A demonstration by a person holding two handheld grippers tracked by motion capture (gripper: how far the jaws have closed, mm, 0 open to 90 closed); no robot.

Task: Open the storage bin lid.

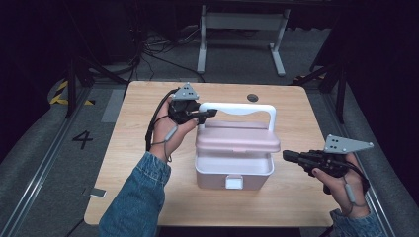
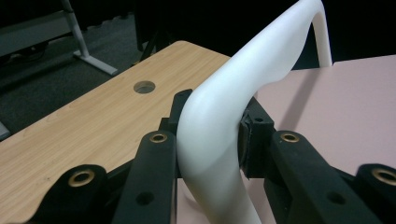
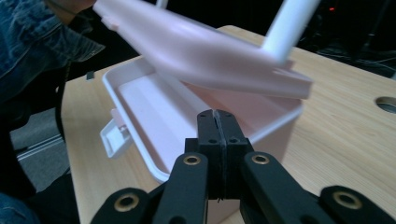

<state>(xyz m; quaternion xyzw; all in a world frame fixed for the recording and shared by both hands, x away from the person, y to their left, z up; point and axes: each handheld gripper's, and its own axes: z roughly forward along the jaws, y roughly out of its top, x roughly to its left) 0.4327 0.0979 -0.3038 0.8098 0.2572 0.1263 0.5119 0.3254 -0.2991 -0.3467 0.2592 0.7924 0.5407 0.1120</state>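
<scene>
A pale pink plastic box [image 1: 234,173] stands near the middle of the desk [image 1: 133,148], its long side square to the front edge; its lid [image 1: 237,138], the same pink, is lifted and tilted, raised off the front rim so the smooth, bare inside shows; a white arched handle [image 1: 237,109] stands upright on the lid; a small white latch [image 1: 233,182] hangs open at the middle of the front wall.

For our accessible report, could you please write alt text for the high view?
The left claw is shut on the white handle of a pink lid, held tilted above its open pink box on a wooden table. The right claw, shut and empty, sits just right of the box.
</scene>
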